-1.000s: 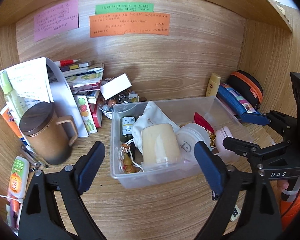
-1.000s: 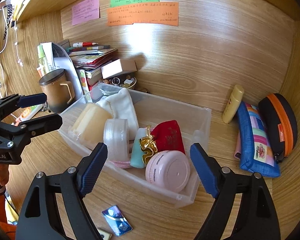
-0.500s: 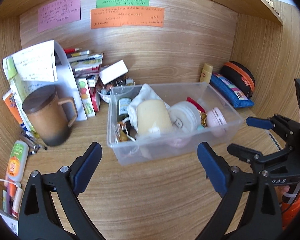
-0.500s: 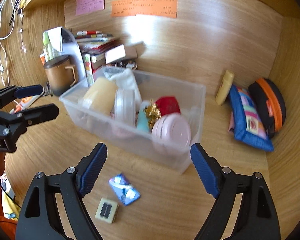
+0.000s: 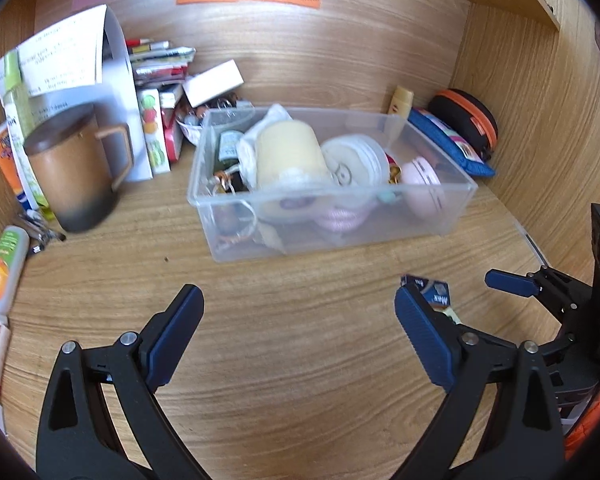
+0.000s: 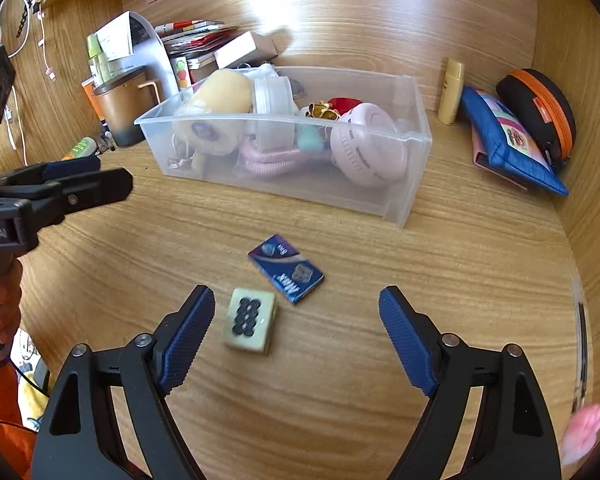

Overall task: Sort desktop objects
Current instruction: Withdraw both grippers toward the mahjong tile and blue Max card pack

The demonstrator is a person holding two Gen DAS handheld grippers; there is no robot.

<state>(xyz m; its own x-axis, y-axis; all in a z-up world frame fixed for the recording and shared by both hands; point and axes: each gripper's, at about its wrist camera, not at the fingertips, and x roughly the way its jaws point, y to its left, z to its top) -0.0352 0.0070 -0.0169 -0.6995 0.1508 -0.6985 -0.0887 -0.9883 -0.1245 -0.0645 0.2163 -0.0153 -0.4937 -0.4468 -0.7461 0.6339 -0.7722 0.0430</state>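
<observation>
The right hand-held gripper [image 6: 292, 320] hangs over the wood-grain table [image 6: 340, 400], its ribbed blue pads released and easing inward, nothing clamped. Between them lies a small cream tile [image 6: 250, 322] with dark dots; just beyond, a flat glossy blue packet [image 6: 286, 268]. The left hand-held gripper [image 5: 298, 332] gapes wide and empty above bare wood. Farther out sits the clear plastic box [image 6: 412, 184], packed with a pale cylinder, round lids and a pink disc. A brown mug [image 5: 74, 176] stands left of it. Since a second ago, both grippers have dropped back; the tile has come into view.
</observation>
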